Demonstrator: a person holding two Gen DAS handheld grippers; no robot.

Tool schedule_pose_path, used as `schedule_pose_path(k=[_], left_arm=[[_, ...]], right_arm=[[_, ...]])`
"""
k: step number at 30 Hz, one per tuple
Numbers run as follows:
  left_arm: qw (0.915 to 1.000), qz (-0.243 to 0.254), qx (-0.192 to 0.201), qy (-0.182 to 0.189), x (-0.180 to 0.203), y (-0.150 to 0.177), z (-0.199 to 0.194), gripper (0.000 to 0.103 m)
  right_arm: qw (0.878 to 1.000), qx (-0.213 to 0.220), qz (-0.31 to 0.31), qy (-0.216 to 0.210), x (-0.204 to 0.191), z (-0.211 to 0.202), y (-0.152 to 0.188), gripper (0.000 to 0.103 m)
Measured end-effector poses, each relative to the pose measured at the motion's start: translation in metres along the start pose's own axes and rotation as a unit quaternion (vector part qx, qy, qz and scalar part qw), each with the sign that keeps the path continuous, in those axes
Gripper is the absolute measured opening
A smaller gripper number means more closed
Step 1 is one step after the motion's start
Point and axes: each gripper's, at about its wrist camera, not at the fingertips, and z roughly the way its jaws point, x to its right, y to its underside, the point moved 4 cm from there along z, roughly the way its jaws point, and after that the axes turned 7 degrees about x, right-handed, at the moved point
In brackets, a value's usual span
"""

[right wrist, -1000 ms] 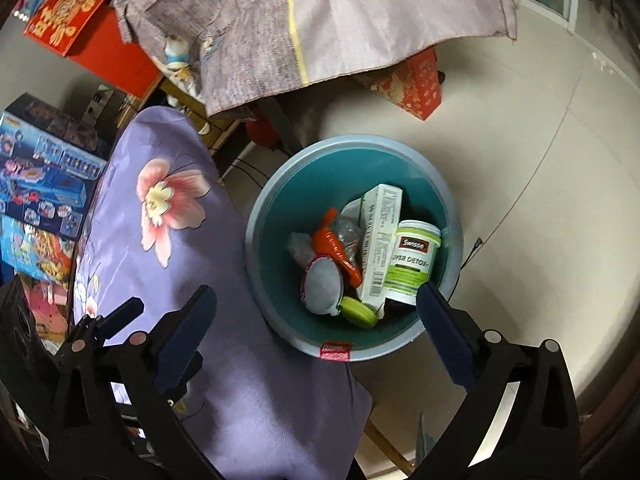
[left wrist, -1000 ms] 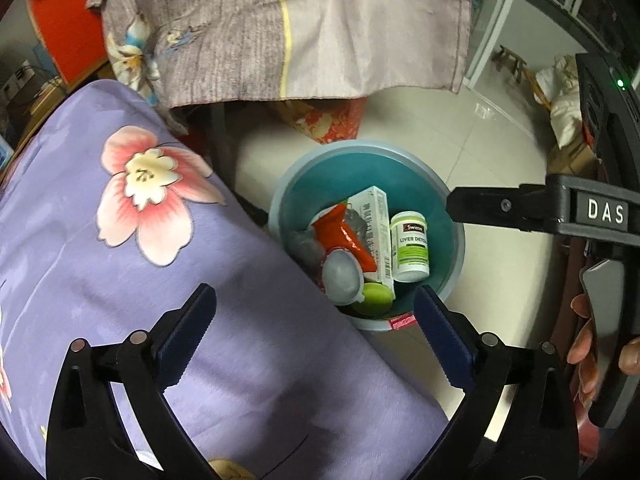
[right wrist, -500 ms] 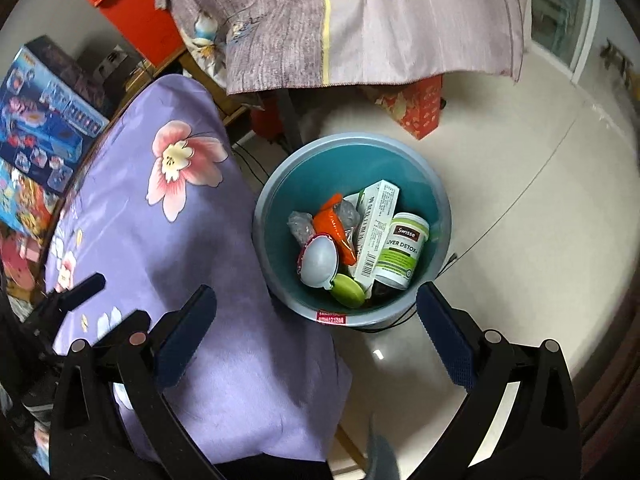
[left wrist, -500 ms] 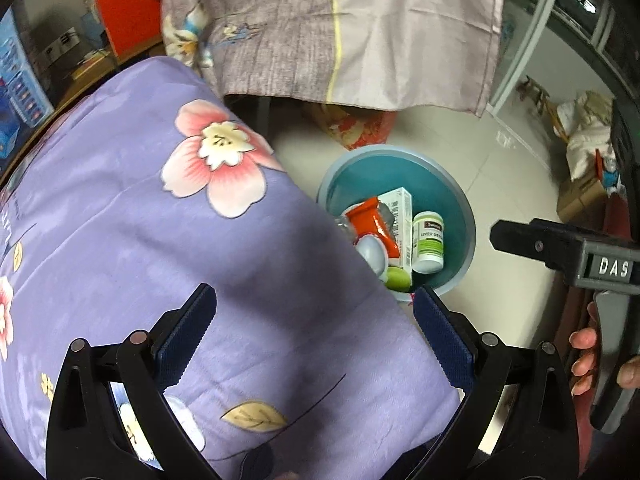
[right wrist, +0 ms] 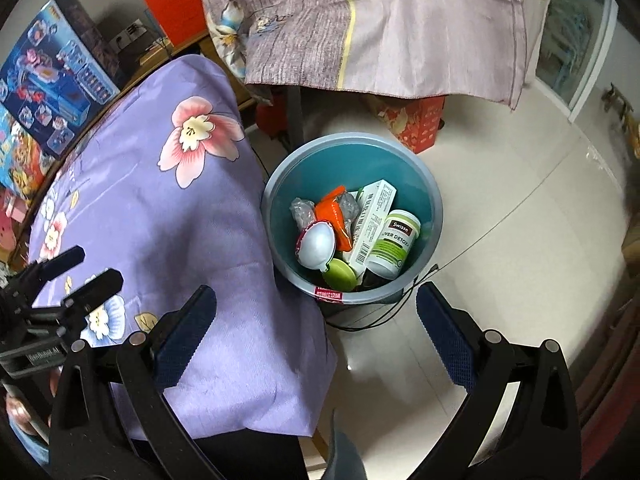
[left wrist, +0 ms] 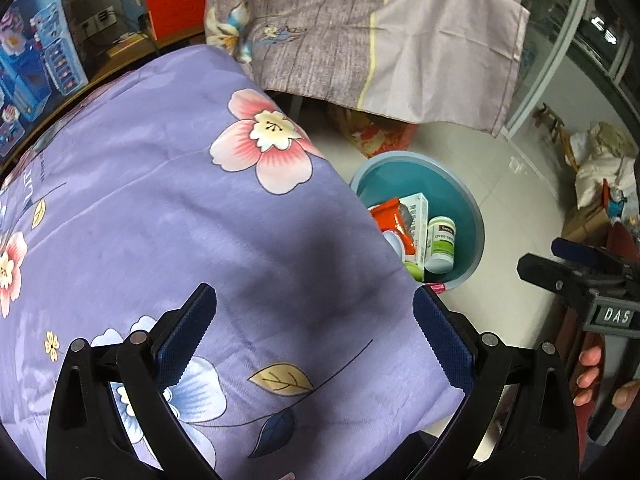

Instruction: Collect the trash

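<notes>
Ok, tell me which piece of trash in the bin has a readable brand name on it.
The white bottle with the green label: it reads Swisse. The box beside it carries only tiny print.

A purple flowered cloth [left wrist: 168, 216] covers the bench. Behind it a grey-lilac sheet [right wrist: 372, 28] with a yellow stripe hangs over some furniture, with a red patterned box [right wrist: 416, 120] on the pale tiled floor [right wrist: 520, 216] beneath its edge. To the left stand blue toy boxes [right wrist: 52, 76], and a red panel [right wrist: 172, 4] rises at the back.
</notes>
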Motion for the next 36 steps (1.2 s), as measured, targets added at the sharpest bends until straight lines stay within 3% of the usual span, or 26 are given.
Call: schedule_pose_path(k=[36], left_arm=[[0.9995, -0.019, 0.006, -0.025, -0.018, 0.01, -0.017, 0.099]], right_arm=[[0.999, -0.006, -0.032, 0.023, -0.015, 0.0, 0.012, 0.096]])
